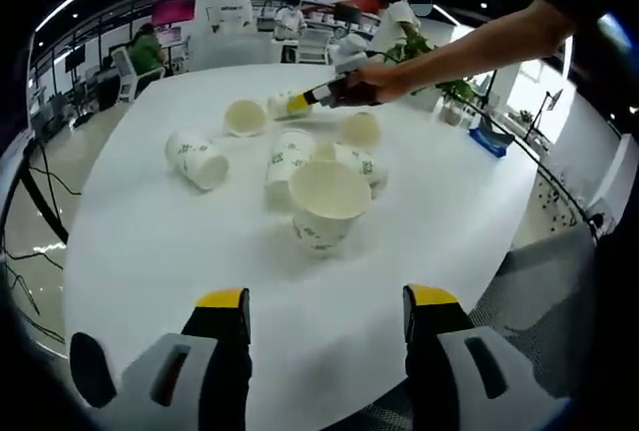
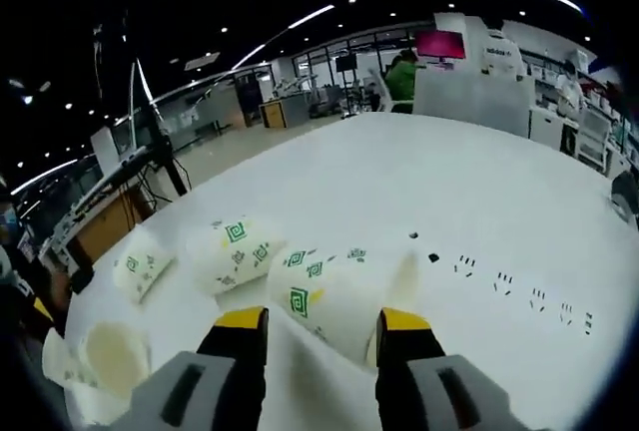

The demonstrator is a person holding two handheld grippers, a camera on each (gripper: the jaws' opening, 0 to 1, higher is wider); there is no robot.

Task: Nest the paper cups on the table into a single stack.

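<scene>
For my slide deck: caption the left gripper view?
Open left claw faces scattered paper cups on a white table; right claw reaches the far cups.

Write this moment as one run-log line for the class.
left gripper: open, short of upright cup | right gripper: open around lying cup | cups: scattered on table, none stacked
</scene>
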